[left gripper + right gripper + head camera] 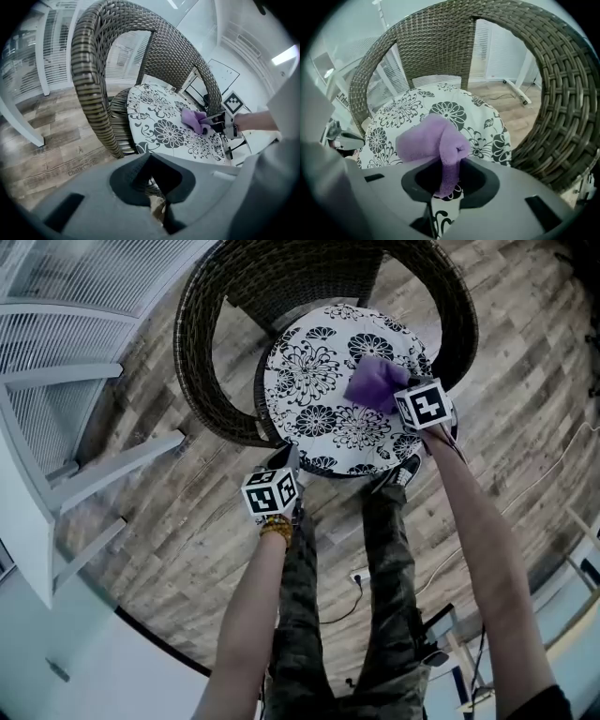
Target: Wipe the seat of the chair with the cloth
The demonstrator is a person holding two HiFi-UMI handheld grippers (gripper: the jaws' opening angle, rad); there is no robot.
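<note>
Right tool: jaws pinched on a fold of the purple cloth, which lies on the right part of the floral seat cushion. The cloth looks soft, light and limp, so a bunched fold is probably the surest hold. Left tool: jaws together, empty, at the cushion's near edge. The wicker back hems the far and side edges; the near side is open.

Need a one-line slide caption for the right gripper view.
Right gripper pinches a purple cloth on the flowered seat cushion of a round wicker chair.
</note>
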